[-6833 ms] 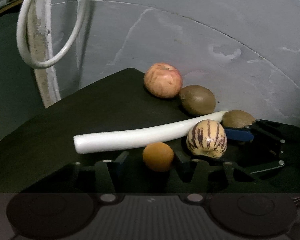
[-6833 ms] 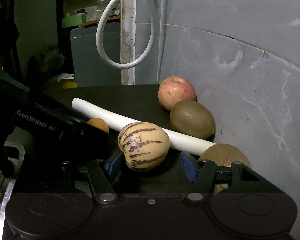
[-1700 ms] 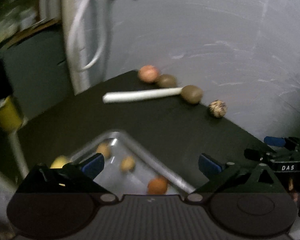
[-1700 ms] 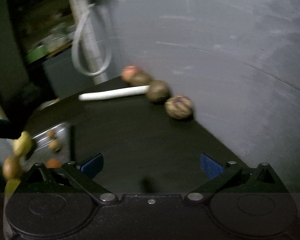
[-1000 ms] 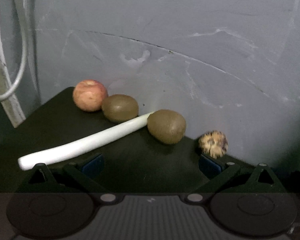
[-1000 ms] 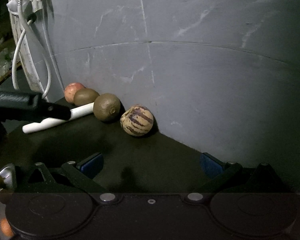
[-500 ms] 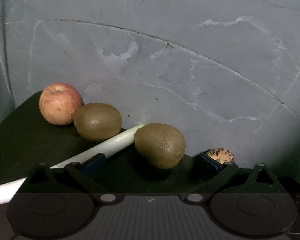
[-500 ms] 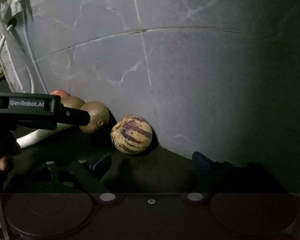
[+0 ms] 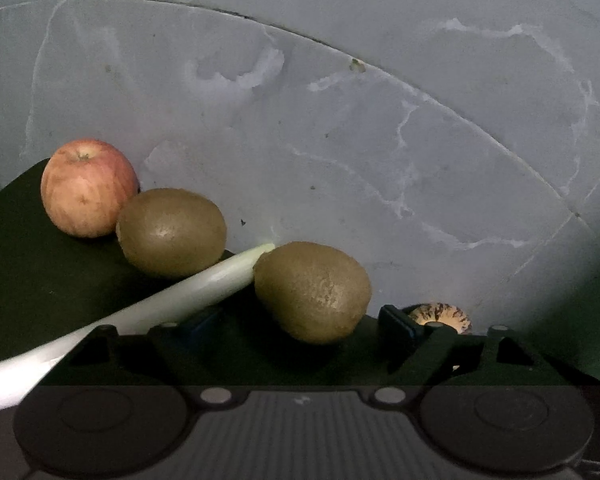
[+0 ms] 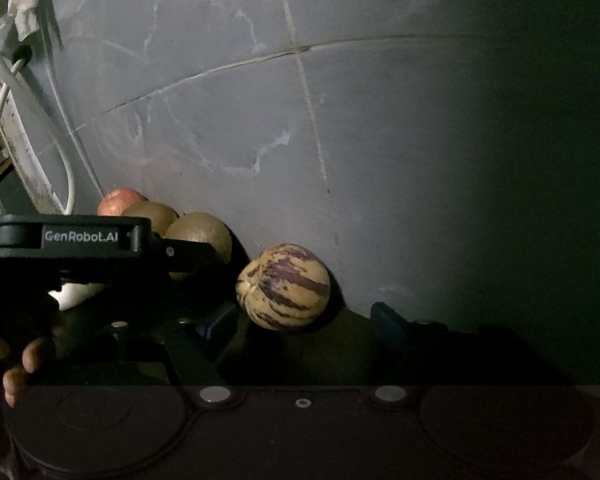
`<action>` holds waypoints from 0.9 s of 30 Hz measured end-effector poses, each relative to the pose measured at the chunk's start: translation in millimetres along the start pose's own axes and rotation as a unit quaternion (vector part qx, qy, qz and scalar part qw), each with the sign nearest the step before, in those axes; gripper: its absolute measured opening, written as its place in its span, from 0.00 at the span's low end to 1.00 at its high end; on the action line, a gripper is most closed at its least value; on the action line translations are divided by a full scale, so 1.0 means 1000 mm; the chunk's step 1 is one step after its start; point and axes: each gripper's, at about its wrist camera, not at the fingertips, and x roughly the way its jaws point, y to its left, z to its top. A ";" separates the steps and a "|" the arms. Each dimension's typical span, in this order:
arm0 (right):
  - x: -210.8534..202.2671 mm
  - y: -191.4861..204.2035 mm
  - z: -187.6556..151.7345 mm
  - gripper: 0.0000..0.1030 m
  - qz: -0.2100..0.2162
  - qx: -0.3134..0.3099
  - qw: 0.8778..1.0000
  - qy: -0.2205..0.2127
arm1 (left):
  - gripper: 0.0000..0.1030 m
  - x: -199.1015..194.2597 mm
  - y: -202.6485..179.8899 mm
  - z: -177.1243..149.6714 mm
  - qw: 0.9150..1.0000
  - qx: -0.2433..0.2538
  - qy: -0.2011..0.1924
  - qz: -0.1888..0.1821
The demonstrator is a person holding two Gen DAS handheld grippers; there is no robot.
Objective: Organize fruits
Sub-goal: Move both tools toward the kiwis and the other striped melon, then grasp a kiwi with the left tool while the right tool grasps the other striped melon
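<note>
My left gripper (image 9: pixel 298 324) is low over the dark tabletop (image 9: pixel 40 280). A brown kiwi (image 9: pixel 312 290) lies between its blue pads (image 9: pixel 396 320), which do not press on it; its jaws are closing. A second kiwi (image 9: pixel 171 232) and a red apple (image 9: pixel 88 188) sit further left by the wall. In the right wrist view, my right gripper (image 10: pixel 304 326) has a striped yellow-and-purple fruit (image 10: pixel 284 286) between its fingers. Those jaws are closing too, with a gap still showing on the right side. In the left wrist view the striped fruit (image 9: pixel 440 314) peeks out behind the right finger.
A long white stalk (image 9: pixel 172 300) lies across the table, its tip between the two kiwis. The grey wall (image 9: pixel 340 120) stands right behind the fruits. In the right wrist view the left gripper's black housing (image 10: pixel 72 240) and a person's fingers (image 10: pixel 24 360) fill the left side. White cables (image 10: pixel 32 120) hang on the wall.
Both grippers have come closer and lower towards the wall. The kiwi now sits between the left fingers and the striped fruit between the right ones. Both pairs of jaws have narrowed.
</note>
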 end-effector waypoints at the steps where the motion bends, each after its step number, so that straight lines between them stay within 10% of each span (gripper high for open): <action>1: 0.001 0.001 0.001 0.70 0.000 0.002 1.000 0.000 | 0.83 0.000 0.001 0.000 1.000 -0.003 0.000 -0.003; 27: 0.014 -0.001 0.000 0.50 0.022 0.037 0.999 -0.010 | 0.65 0.001 0.038 -0.004 0.996 -0.082 -0.009 -0.023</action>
